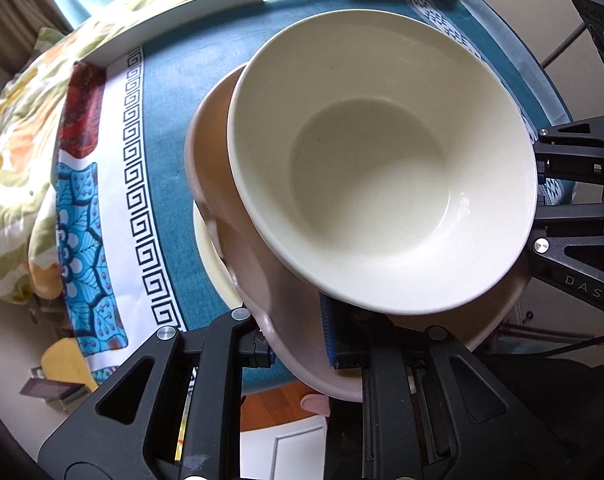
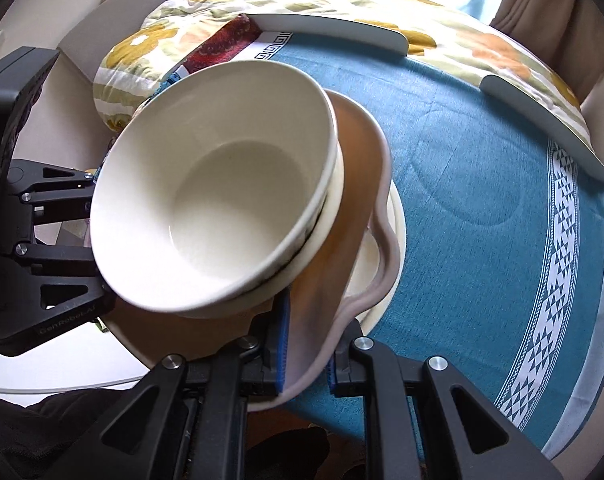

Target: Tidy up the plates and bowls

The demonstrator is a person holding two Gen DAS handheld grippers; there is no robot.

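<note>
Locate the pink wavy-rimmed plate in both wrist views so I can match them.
Left wrist: pink plate sits centre-left under the cream bowl, its near rim clamped in the left gripper at bottom centre.
Right wrist: pink plate sits centre, right of the bowl, its near rim clamped in the right gripper.
Shared landmark: the teal tablecloth.
</note>
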